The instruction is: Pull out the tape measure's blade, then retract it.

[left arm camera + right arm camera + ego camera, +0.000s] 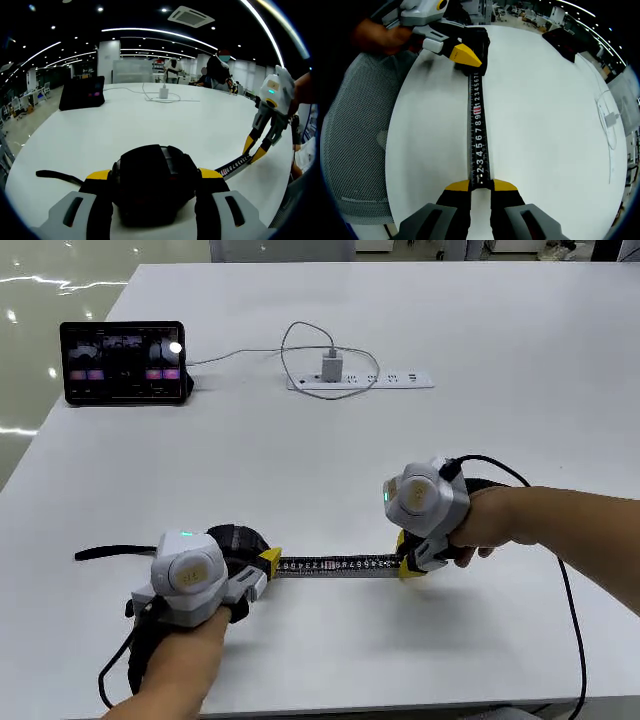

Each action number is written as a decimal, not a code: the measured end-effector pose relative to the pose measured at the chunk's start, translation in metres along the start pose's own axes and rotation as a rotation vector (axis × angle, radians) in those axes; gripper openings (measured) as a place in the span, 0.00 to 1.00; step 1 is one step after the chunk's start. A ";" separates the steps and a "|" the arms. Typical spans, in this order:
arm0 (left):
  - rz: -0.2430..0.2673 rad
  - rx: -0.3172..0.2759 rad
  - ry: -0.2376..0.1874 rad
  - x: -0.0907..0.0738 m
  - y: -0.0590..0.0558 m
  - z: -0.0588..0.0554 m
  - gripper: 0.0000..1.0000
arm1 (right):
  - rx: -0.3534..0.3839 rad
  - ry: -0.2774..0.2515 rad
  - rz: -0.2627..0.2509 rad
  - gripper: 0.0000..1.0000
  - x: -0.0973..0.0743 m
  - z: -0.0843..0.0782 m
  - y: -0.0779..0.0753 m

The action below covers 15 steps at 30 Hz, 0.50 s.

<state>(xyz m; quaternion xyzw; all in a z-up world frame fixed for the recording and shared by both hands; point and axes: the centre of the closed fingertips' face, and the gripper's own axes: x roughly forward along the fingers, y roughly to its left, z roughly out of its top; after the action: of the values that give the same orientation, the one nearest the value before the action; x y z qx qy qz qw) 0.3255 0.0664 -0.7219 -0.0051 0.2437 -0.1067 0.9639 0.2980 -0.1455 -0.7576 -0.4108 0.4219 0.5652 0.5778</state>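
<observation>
Being clamped are the black round tape measure [240, 538], by the left gripper's [155, 175] jaws, and its dark numbered blade [477, 125], by the right gripper's [481, 186] jaws.

On the tape measure's blade [478, 135], in the right gripper view, white numerals run from 2 up to 9, then a red 10, then single digits again
</observation>
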 end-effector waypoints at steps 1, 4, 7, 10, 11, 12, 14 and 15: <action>0.000 0.000 0.000 0.000 0.000 0.000 0.62 | -0.002 -0.001 -0.001 0.10 0.000 0.001 0.000; 0.000 0.001 0.000 0.000 0.000 0.000 0.62 | -0.009 -0.002 -0.001 0.10 0.001 0.002 0.001; 0.001 0.001 0.000 0.000 0.000 0.000 0.62 | -0.011 -0.002 0.000 0.10 0.001 0.003 0.000; 0.001 0.001 0.000 0.000 0.000 0.000 0.62 | -0.006 -0.004 -0.002 0.10 0.002 0.005 0.000; 0.001 0.001 -0.001 0.000 0.000 0.000 0.62 | -0.004 -0.005 -0.002 0.10 0.002 0.005 0.000; 0.001 0.001 -0.001 0.000 0.000 0.000 0.62 | -0.003 -0.005 -0.001 0.10 0.002 0.005 0.000; 0.001 0.001 -0.001 0.000 0.000 0.000 0.62 | -0.002 -0.005 -0.001 0.10 0.002 0.006 0.000; 0.001 0.001 -0.001 0.000 0.000 0.000 0.62 | -0.005 -0.005 -0.002 0.10 0.002 0.007 0.001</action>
<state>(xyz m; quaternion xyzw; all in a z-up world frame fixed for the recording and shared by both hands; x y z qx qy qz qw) 0.3254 0.0665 -0.7214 -0.0046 0.2433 -0.1065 0.9641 0.2976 -0.1383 -0.7578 -0.4111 0.4185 0.5667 0.5785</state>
